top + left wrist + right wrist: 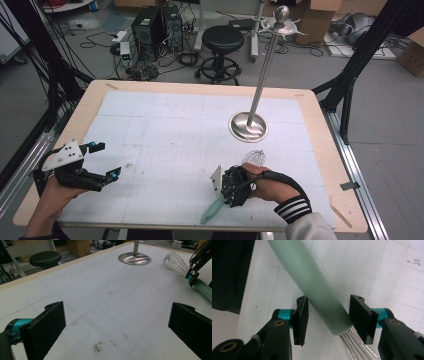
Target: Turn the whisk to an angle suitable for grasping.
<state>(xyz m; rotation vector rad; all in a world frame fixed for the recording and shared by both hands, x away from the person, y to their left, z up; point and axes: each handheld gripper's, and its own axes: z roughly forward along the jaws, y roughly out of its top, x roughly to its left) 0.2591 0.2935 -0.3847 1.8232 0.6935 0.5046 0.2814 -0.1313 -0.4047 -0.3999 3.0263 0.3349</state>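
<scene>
A whisk with a pale green handle (pixel 212 210) and a wire head (pixel 254 157) lies flat on the white mat, front right. My right gripper (pixel 234 192) points down over the handle near the wires. In the right gripper view its jaws (pixel 328 315) straddle the green handle (pixel 312 282), which crosses slantwise between them with small gaps showing, so the gripper is open. My left gripper (pixel 107 159) hovers at the front left, open wide with nothing between its jaws (pixel 116 325). The left gripper view also has the whisk (pixel 176 263) off to the right.
A steel stand with a round base (pixel 248 125) and a tall pole (pixel 264 70) rises at the mat's back right; its base (pixel 134 258) shows in the left gripper view. A gridded white mat (pixel 175 130) covers the wooden table. A stool (pixel 222 37) stands beyond the far edge.
</scene>
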